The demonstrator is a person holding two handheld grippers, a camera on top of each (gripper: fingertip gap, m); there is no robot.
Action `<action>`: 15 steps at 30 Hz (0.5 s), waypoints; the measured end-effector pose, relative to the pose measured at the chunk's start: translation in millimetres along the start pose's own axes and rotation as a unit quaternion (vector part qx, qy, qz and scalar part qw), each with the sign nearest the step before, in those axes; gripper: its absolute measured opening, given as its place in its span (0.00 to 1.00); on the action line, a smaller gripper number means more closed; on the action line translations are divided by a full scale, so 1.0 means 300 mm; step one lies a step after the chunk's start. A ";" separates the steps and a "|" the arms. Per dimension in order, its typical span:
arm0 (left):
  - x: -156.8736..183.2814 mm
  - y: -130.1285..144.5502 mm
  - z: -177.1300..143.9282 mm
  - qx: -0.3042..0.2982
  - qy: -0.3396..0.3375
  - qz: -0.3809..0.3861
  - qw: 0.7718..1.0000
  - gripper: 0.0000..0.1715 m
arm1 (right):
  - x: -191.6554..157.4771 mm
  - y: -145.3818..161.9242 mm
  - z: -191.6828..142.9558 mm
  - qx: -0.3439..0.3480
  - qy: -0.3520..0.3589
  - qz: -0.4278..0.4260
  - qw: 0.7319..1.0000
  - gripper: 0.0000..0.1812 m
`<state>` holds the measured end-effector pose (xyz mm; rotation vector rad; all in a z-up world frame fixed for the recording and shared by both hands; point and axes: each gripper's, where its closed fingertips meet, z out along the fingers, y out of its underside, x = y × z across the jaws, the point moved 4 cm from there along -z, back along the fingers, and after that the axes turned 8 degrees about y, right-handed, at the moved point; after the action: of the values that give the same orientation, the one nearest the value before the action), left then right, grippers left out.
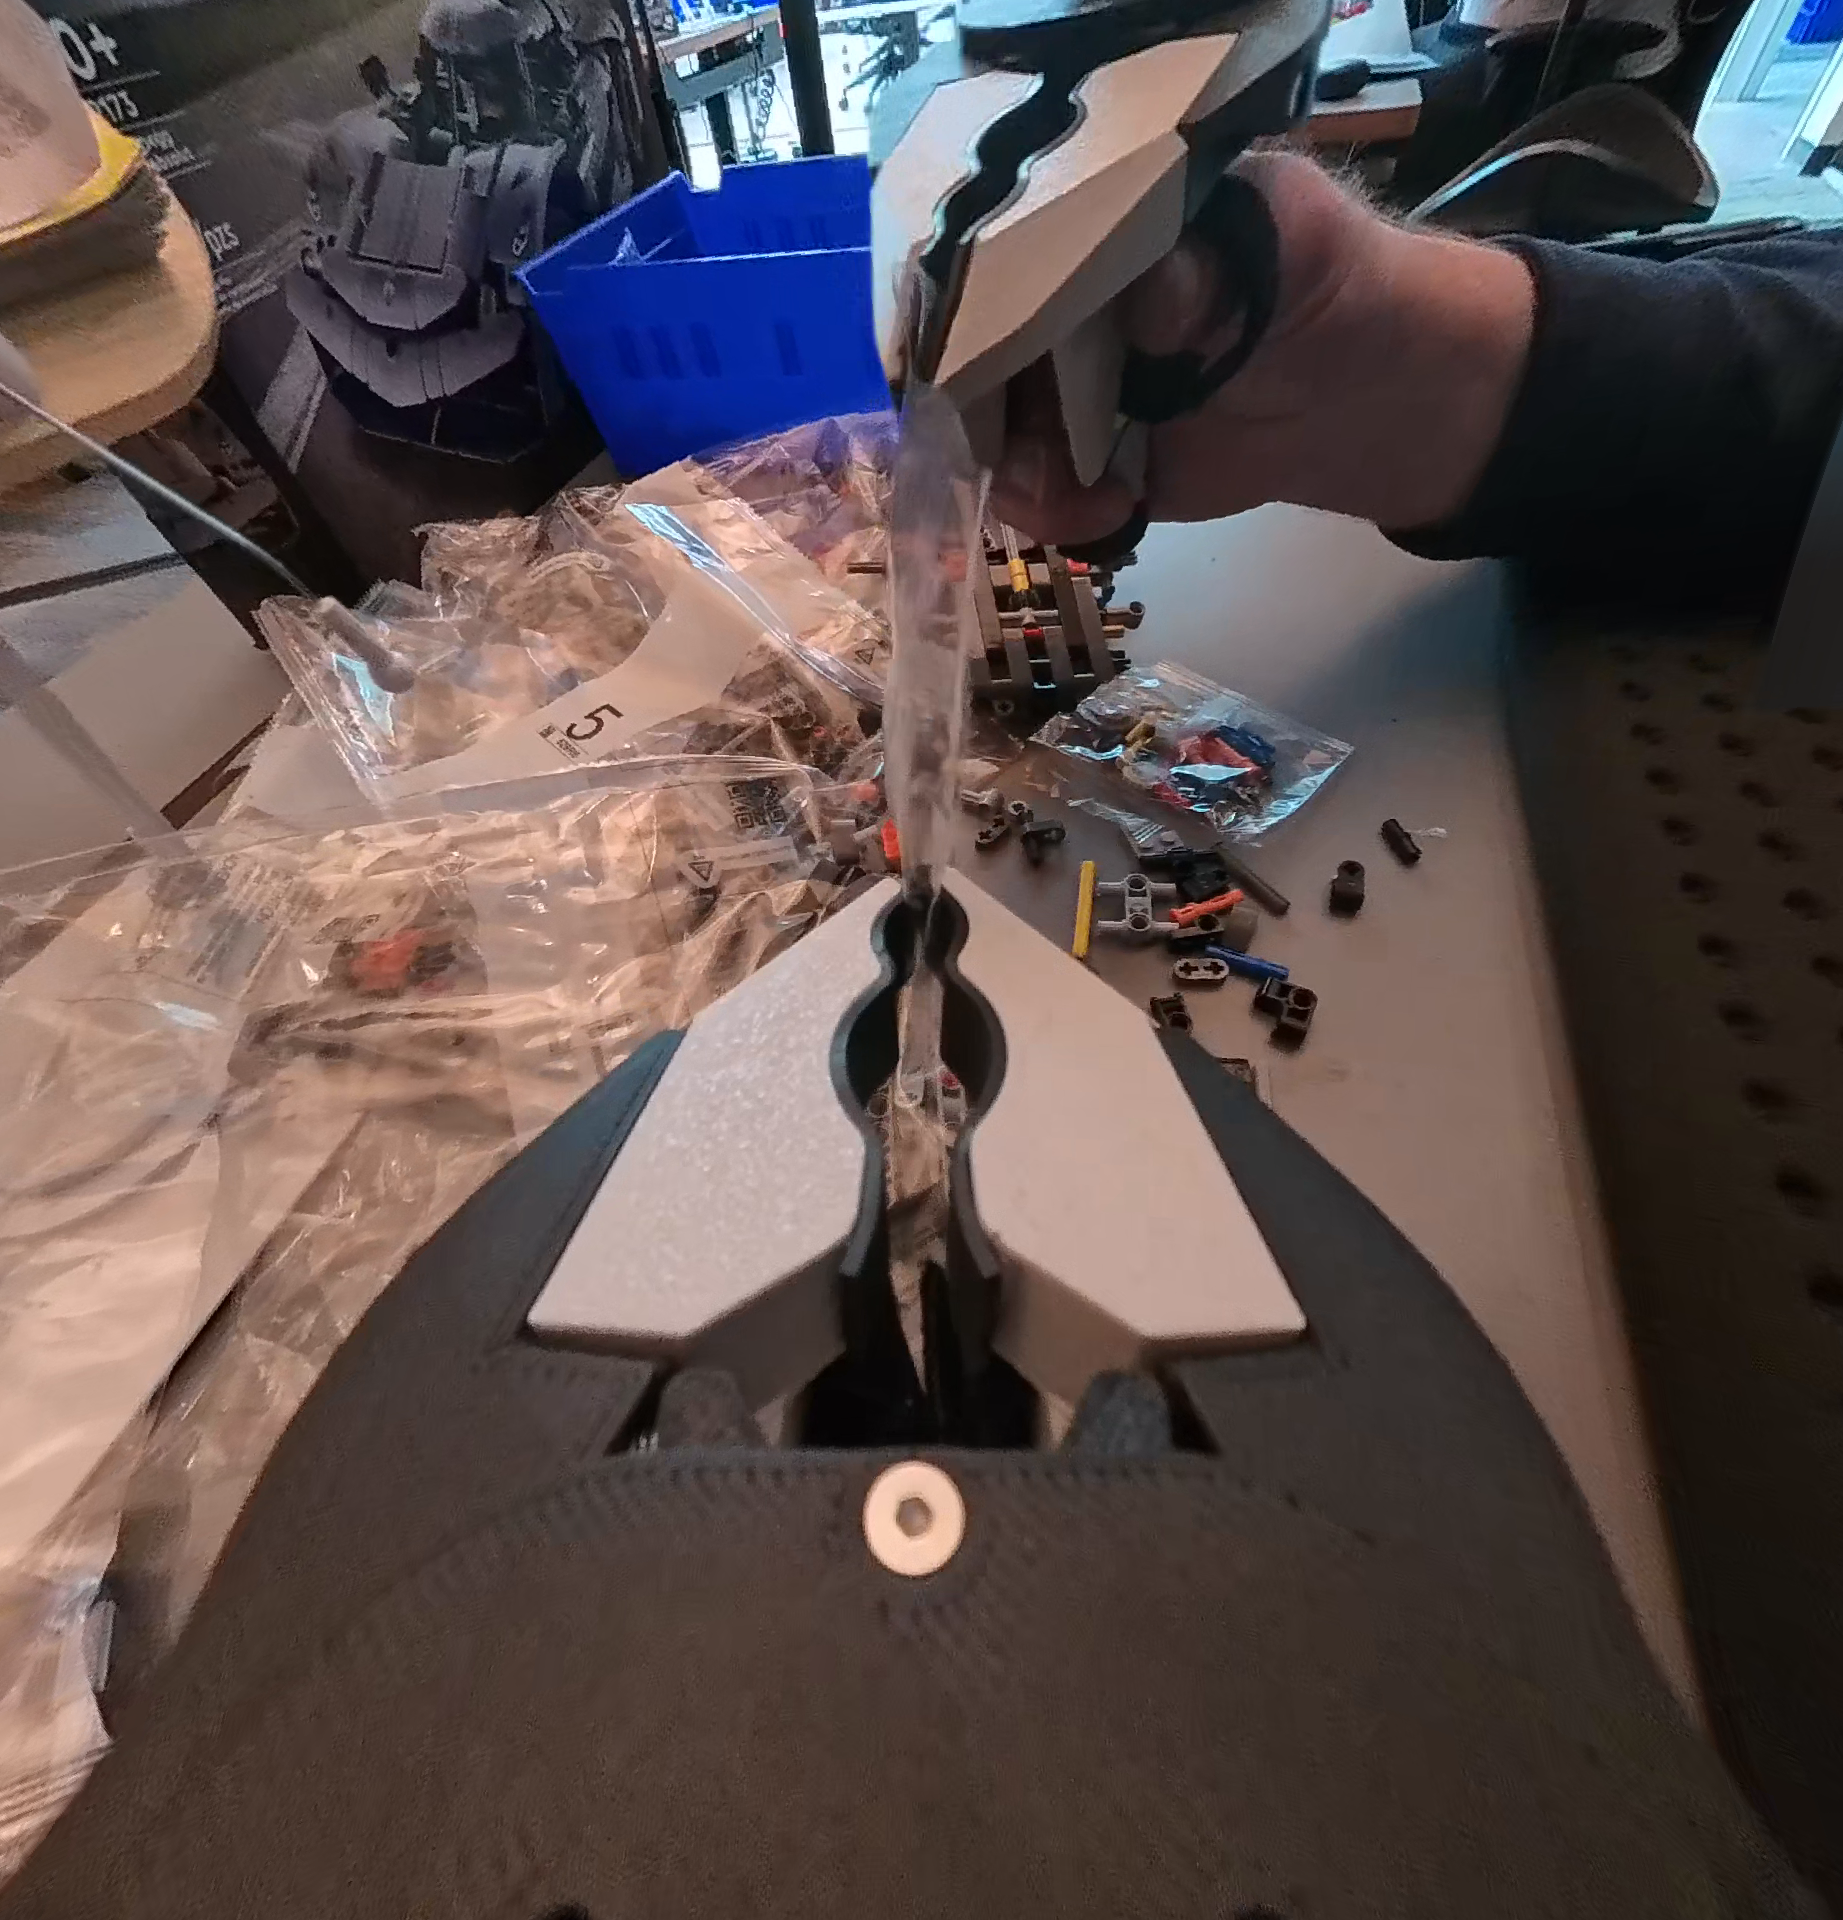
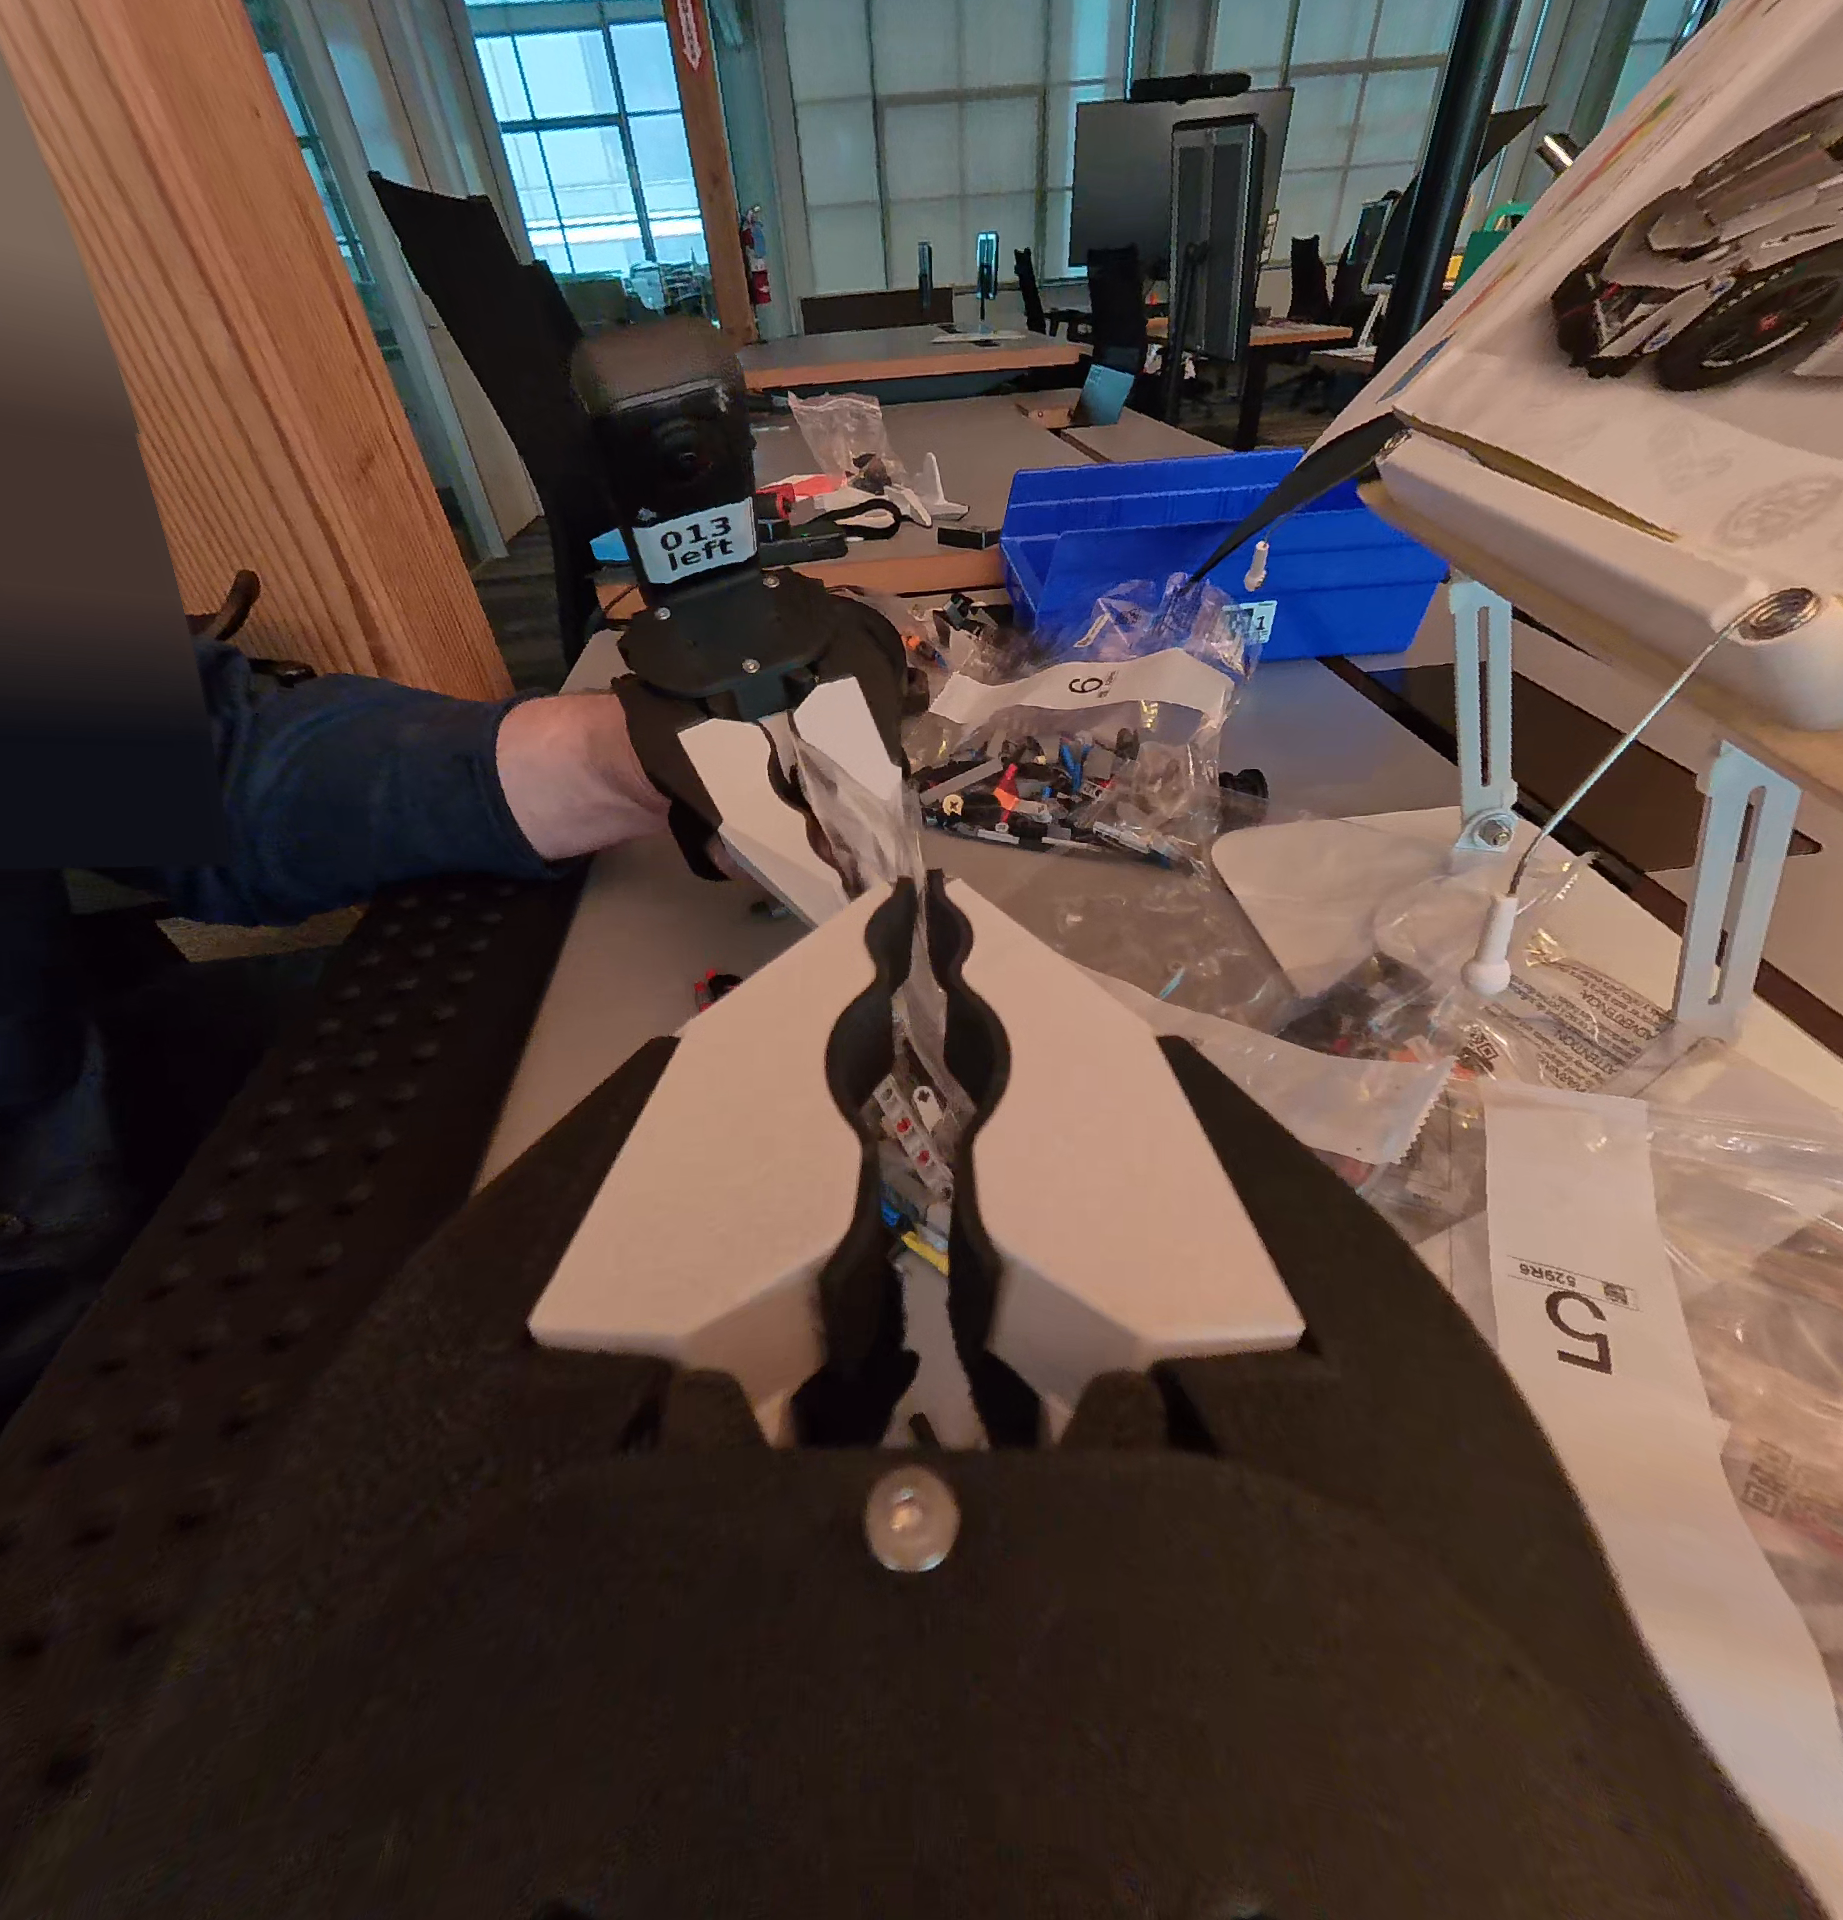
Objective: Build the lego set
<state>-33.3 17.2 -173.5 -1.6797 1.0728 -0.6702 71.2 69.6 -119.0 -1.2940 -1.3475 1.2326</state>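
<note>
Both the left gripper (image 1: 922,904) and right gripper (image 2: 922,894) pinch one small clear bag (image 1: 927,644) stretched above the grey table (image 1: 1364,644), its contents blurred, loose pieces (image 1: 1197,914) lying rightward, crowded bags (image 1: 543,665) leftward, blue bin (image 1: 709,312) behind.

Printed numeral on a white paper strip (image 1: 626,717) inside a clear bag (image 1: 543,582), lettered white sticker (image 2: 693,542) on a black camera (image 2: 678,436), pale print on a dark box (image 1: 273,208), fine print on a flat bag (image 2: 1592,1013)
</note>
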 end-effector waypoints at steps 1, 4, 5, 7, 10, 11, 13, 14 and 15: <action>0.000 -0.001 -0.001 0.003 0.002 -0.002 1.000 0.00 | 0.002 0.002 0.000 -0.002 0.003 -0.001 1.000 0.00; 0.001 -0.007 0.001 0.017 0.008 -0.011 1.000 0.00 | 0.006 0.001 -0.001 -0.002 0.006 0.002 1.000 0.00; 0.001 -0.009 0.003 0.023 0.010 -0.016 1.000 0.00 | 0.005 0.000 -0.001 -0.001 0.004 0.004 1.000 0.00; -0.003 -0.019 0.003 0.039 0.009 -0.025 0.999 0.05 | 0.003 0.001 0.000 -0.001 0.001 0.006 1.000 0.00; -0.004 -0.031 -0.001 0.055 0.008 -0.027 0.998 0.04 | -0.004 0.007 0.009 -0.006 -0.007 0.009 1.000 0.00; -0.004 -0.033 -0.001 0.057 0.008 -0.028 0.998 0.03 | -0.007 0.011 0.012 -0.009 -0.009 0.008 1.000 0.00; -0.004 -0.032 0.000 0.056 0.008 -0.027 0.998 0.00 | -0.011 0.014 0.016 -0.012 -0.014 0.009 1.000 0.00; -0.004 -0.034 0.000 0.057 0.004 -0.023 0.998 0.00 | -0.011 0.014 0.016 -0.012 -0.015 0.010 1.000 0.00; -0.005 -0.034 0.000 0.056 0.003 -0.022 0.998 0.00 | -0.011 0.014 0.016 -0.013 -0.015 0.010 1.000 0.00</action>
<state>-30.5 19.6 -164.1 -1.6104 0.9873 -0.7511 67.2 65.8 -123.8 -1.3137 -1.3789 1.2570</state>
